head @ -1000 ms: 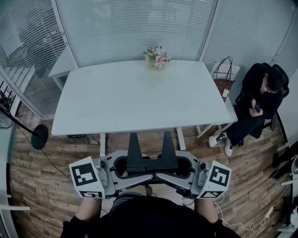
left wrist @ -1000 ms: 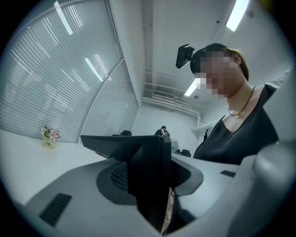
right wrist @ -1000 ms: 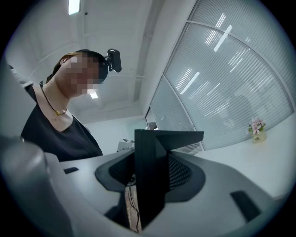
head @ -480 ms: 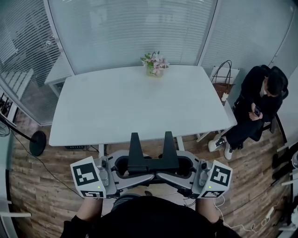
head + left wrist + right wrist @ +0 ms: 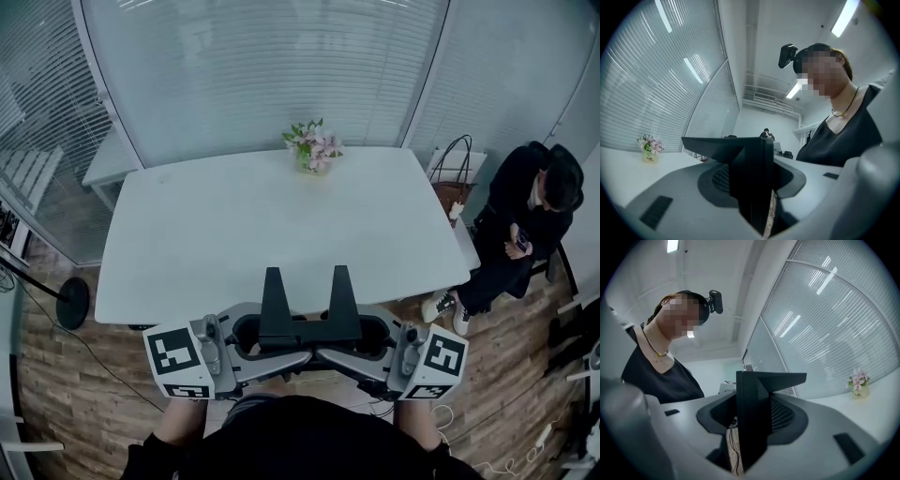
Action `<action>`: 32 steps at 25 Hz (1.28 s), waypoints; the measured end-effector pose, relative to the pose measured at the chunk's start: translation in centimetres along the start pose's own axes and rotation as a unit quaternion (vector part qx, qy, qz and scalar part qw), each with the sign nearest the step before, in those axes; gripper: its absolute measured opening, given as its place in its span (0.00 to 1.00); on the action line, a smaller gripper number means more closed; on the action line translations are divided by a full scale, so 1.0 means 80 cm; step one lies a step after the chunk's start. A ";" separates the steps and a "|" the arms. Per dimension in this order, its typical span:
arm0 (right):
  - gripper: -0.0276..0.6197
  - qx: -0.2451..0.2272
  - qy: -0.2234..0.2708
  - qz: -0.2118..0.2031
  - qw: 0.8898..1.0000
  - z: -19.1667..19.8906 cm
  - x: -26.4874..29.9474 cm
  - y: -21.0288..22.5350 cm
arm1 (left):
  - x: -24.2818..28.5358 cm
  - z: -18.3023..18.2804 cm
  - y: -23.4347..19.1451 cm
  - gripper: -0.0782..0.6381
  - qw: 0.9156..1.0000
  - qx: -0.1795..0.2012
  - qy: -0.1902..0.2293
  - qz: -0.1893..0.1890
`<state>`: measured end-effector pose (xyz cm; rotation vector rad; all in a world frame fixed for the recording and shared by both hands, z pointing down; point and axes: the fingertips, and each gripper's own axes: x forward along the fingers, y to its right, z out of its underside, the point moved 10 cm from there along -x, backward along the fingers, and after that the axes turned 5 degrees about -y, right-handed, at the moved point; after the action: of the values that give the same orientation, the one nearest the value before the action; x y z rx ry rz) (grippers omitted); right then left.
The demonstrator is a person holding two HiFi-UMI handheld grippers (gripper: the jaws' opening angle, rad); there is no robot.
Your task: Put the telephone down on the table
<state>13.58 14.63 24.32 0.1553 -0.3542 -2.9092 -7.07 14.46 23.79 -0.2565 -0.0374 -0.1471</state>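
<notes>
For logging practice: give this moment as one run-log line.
step: not yet placed | left gripper: shut on telephone | right gripper: shut on telephone | telephone: held off table | table: flower vase at far edge

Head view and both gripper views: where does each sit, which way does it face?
Head view: on the person's head, facing steeply down at the white table; left gripper, right gripper, forearms show.
Left gripper view: on that gripper, facing sideways across the telephone; torso shows.
Right gripper view: mirrored; torso shows.
Shared: flowers in all three.
</notes>
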 end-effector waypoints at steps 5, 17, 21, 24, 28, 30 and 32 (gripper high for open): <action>0.34 0.002 0.004 0.004 1.000 -0.013 0.012 0.041 | 0.005 -0.016 -0.044 0.36 1.000 -0.002 -0.003 0.003; 0.34 0.008 0.007 0.017 1.000 -0.038 0.052 0.127 | -0.001 -0.049 -0.143 0.36 1.000 -0.008 -0.010 0.015; 0.34 0.009 0.008 0.024 1.000 -0.042 0.064 0.155 | -0.001 -0.054 -0.177 0.36 1.000 -0.011 -0.011 0.022; 0.34 0.012 0.009 0.029 0.999 -0.045 0.073 0.176 | -0.001 -0.059 -0.202 0.36 0.999 -0.014 -0.013 0.027; 0.34 0.016 0.009 0.037 0.999 -0.043 0.082 0.202 | -0.001 -0.060 -0.233 0.36 0.999 -0.020 -0.015 0.034; 0.34 0.018 0.011 0.040 0.999 -0.041 0.085 0.211 | -0.001 -0.060 -0.244 0.36 0.999 -0.021 -0.017 0.037; 0.34 0.020 0.012 0.043 0.999 -0.040 0.087 0.219 | 0.000 -0.059 -0.254 0.36 0.999 -0.022 -0.019 0.039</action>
<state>10.53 -4.28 25.06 0.1763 -0.4048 -2.8153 -10.02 -6.18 24.31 -0.3039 -0.0609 -0.0654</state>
